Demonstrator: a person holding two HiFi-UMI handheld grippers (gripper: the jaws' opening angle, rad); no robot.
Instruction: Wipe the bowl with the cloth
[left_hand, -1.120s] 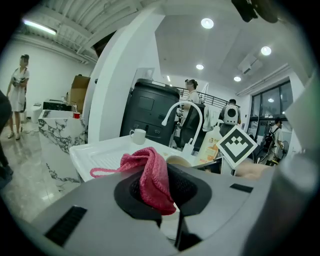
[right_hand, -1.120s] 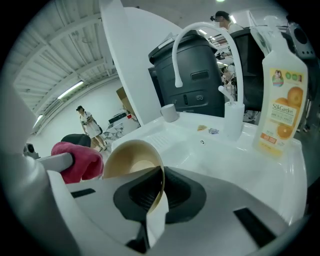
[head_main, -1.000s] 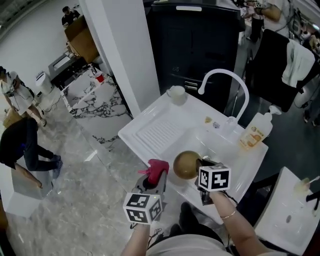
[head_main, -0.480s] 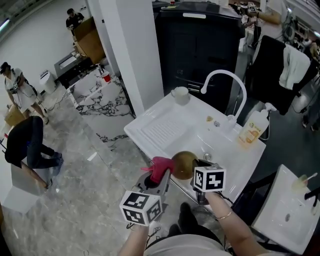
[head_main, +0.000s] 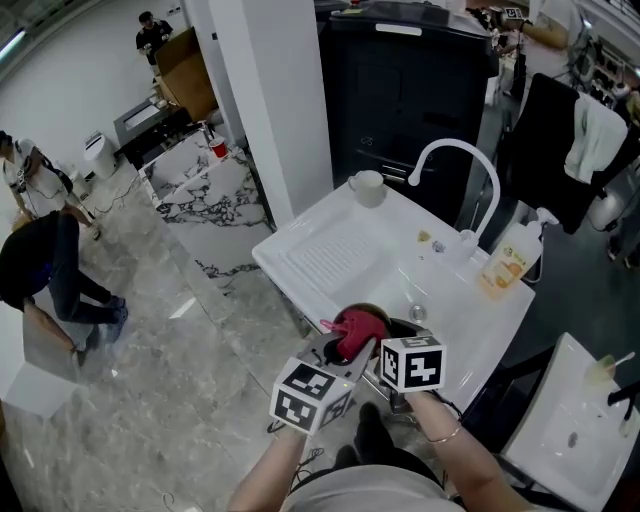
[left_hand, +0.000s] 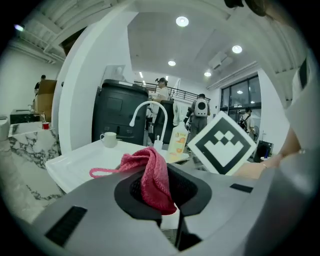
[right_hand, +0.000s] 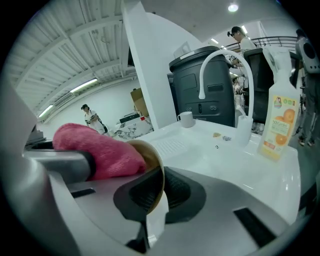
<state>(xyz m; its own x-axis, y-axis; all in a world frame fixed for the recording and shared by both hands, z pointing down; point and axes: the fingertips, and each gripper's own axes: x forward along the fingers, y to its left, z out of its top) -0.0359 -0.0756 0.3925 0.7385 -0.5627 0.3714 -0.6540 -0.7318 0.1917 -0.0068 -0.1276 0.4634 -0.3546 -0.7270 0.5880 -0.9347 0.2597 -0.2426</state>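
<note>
**Cloth Meets Bowl at the Sink's Near Edge**

The right claw (right_hand: 159, 195) is closed almost fully on the rim of the bowl (right_hand: 152, 165), with one pad inside the wall and one outside. It holds the bowl in the air, tipped on its side, by the near edge of the sink (head_main: 330, 262). That tilt turns the open mouth toward the other hand, which seems meant to give the cloth a clear way in while the thin rim grip leaves most of the inside uncovered.

The left claw (left_hand: 162, 192) is clamped on the pink cloth (left_hand: 152, 180). A bunch of it sticks out past the tips and a loop trails off to one side. Gripping it low like this leaves a soft wad free for rubbing. In the right gripper view that wad lies against the inside of the bowl, so the wiping looks to be starting or already going.

Behind them stand the tap (head_main: 455, 160), a soap bottle (head_main: 505, 265) and a mug (head_main: 367, 187), all well apart from the work.
</note>
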